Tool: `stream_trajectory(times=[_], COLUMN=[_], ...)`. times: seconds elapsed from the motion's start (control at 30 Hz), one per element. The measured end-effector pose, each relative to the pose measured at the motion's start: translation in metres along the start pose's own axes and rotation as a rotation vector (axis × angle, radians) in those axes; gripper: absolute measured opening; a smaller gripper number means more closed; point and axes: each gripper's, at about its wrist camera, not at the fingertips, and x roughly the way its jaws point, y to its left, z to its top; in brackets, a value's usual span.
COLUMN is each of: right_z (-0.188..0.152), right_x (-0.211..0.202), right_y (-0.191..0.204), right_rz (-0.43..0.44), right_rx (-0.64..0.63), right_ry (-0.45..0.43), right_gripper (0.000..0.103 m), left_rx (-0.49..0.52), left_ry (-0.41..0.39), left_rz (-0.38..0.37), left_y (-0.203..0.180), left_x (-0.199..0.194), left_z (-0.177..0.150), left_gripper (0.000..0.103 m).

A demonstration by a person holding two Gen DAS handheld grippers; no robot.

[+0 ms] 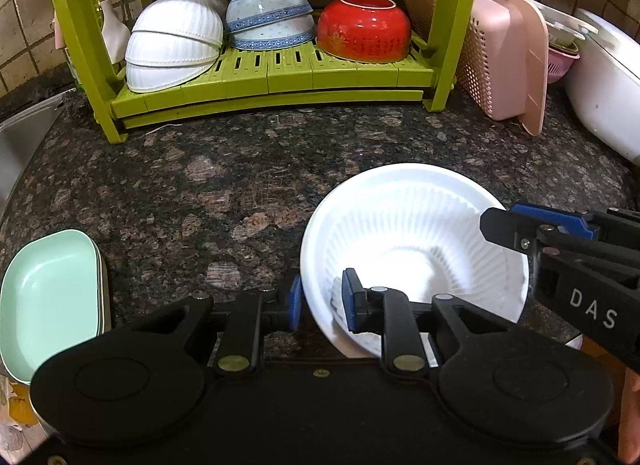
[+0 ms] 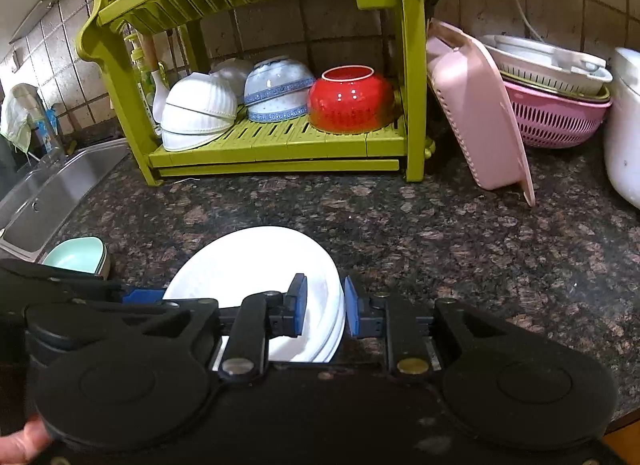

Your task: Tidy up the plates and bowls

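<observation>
A stack of white ribbed bowls (image 1: 412, 241) stands on the dark granite counter (image 1: 200, 185) in front of me, and its layered rims (image 2: 338, 305) show in the right wrist view. My left gripper (image 1: 323, 299) straddles the stack's left rim, one blue pad outside and one inside, shut on it. My right gripper (image 2: 326, 305) grips the opposite rim the same way and reaches in from the right (image 1: 504, 221) in the left wrist view. The green dish rack (image 1: 272, 77) behind holds upturned white bowls (image 1: 174, 41), blue-patterned bowls (image 1: 270, 17) and a red bowl (image 1: 364, 29).
Mint green rectangular dishes (image 1: 48, 297) are stacked at the near left. A steel sink (image 2: 52, 193) lies further left. To the right of the rack lean a pink basket (image 2: 476, 113), stacked colanders (image 2: 556, 121) and a white appliance (image 2: 626, 125). A person's hand (image 2: 20, 445) shows at the lower left.
</observation>
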Motion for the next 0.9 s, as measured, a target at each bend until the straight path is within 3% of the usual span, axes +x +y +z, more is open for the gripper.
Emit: stream_trajectory(times=[0.13, 0.4, 0.8, 0.87, 0.9], right_z=[0.000, 0.001, 0.000, 0.000, 0.000], right_x=[0.002, 0.000, 0.007, 0.004, 0.002], right_y=[-0.001, -0.004, -0.010, -0.011, -0.011], right_rz=[-0.007, 0.002, 0.004, 0.006, 0.002], right_rx=[0.004, 0.033, 0.071, 0.081, 0.086], right_ry=[0.009, -0.010, 0.006, -0.022, -0.039], right_gripper=[0.025, 0.041, 0.042, 0.045, 0.049], left_rx=[0.006, -0.026, -0.054, -0.060, -0.064], left_ry=[0.003, -0.014, -0.048, -0.067, -0.081], left_rz=[0.010, -0.018, -0.043, -0.047, -0.047], left_y=[-0.001, 0.006, 0.013, 0.014, 0.015], left_x=[0.002, -0.003, -0.011, -0.015, -0.016], left_z=[-0.001, 0.001, 0.002, 0.003, 0.003], left_gripper=[0.031, 0.031, 0.031, 0.035, 0.045])
